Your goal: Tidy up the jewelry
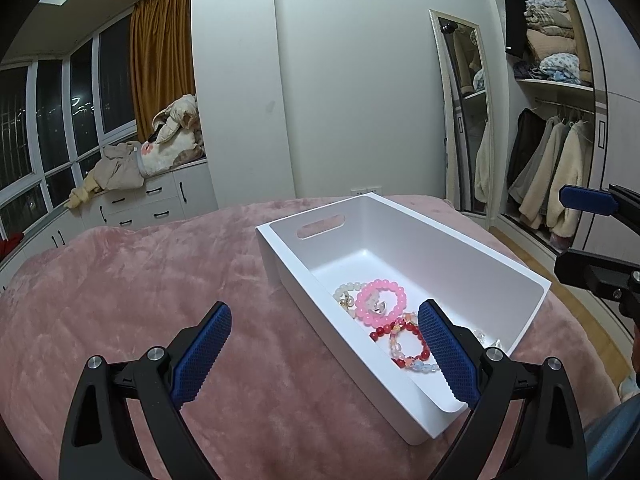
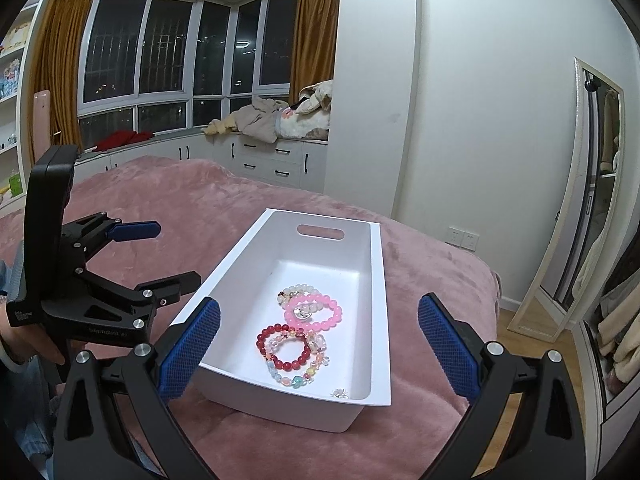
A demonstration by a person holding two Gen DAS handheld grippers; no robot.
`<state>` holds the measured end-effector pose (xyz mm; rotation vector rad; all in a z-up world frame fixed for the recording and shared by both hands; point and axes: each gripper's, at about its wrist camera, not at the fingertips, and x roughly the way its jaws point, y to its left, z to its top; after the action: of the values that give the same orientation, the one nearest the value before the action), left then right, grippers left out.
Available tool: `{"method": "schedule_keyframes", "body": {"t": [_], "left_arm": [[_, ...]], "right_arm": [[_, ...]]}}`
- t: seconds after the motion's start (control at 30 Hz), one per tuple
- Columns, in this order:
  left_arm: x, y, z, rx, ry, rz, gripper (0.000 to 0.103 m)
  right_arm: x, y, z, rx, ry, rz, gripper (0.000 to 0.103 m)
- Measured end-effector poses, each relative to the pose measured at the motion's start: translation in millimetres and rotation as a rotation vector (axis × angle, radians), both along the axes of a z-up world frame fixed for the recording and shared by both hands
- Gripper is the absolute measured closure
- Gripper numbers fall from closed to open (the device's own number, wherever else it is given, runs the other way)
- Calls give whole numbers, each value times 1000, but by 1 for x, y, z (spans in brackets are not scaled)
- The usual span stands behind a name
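Pink plush blanket [image 2: 240, 216] covers the whole bed, and a white rectangular bin [image 2: 382, 280] sits on it toward the foot-end corner, nearest the mirror [image 2: 592, 208]. Its long axis runs away from both cameras, with the handle-slot end pointing at the far wall.

Left gripper [image 1: 324, 354] hangs low over the blanket just beside the bin's left long wall, jaws spread wide with nothing between them; one blue pad overlaps the bin's near corner in its own view. From the right wrist view it's side-on at the left, and a bit of the person's hand shows behind it.

Right gripper [image 2: 320, 350] is level in front of the bin's near short end, also wide open and empty, fingers straddling the bin's width.

Inside the bin, all bunched toward the near end: a pink bead bracelet [image 2: 313, 312] overlapping a pale white bead bracelet [image 2: 299, 290], then a red bead bracelet [image 2: 285, 347] tangled with a pastel mixed-bead one [image 2: 298, 378]. A tiny clear piece [image 2: 339, 393] lies at the near right corner, too small to identify.
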<state>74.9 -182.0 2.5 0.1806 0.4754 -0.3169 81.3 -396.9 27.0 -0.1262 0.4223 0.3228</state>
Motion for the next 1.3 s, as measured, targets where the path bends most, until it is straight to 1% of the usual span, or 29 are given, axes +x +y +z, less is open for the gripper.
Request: {"method": "schedule_keyframes", "body": {"t": [0.17, 0.93, 1.3], "left_arm": [[1, 1, 1, -14, 7, -2, 8], [4, 0, -2, -19, 18, 16, 8], [3, -1, -3, -26, 25, 5, 8]], "right_arm": [[0, -1, -1, 1, 0, 1, 5], [0, 1, 0, 3, 0, -1, 5], [0, 1, -1, 3, 6, -3, 5]]}}
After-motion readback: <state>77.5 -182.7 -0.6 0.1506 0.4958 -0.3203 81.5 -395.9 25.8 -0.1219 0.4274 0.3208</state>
